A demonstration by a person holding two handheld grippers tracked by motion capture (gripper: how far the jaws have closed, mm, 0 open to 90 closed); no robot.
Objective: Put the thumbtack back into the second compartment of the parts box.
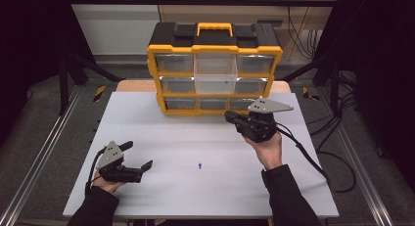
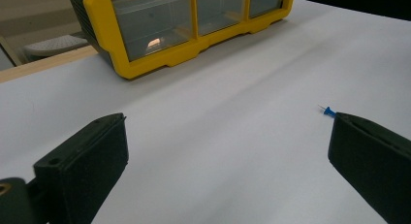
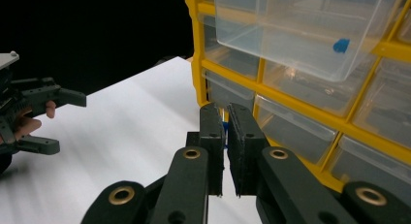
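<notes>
A: Item 1, left hand-held gripper [image 1: 140, 154]?
B: At 8 o'clock on the bench [image 1: 171, 138], low over it. Jaws wide, nothing between them.

A: Item 2, loose pin [image 1: 200, 165]?
B: Blue, lying on its side on the bench near 6 o'clock. It sits at 3 o'clock from the left hand-held gripper, near but apart. In the left gripper view it shows just past the tip of the right-hand jaw. Not yet collected.

A: Item 3, drawer cabinet [image 1: 154, 64]?
B: Yellow and black, at 12 o'clock. Its open drawer [image 1: 208, 84], clear, top row, middle, is pulled out. Inside lies one stored pin [image 3: 341, 45], blue. Counted as done.

A: Item 4, right hand-held gripper [image 1: 227, 116]?
B: At 2 o'clock, lifted off the bench, just in front of the cabinet's bottom row. Jaws narrow, pinched on a sliver of blue, most likely a held pin [image 3: 225, 132]. The open drawer is at 11 o'clock from it and higher.

A: Progress?
B: By my estimate, one pin filed, one in transit, one left on the bench.
</notes>
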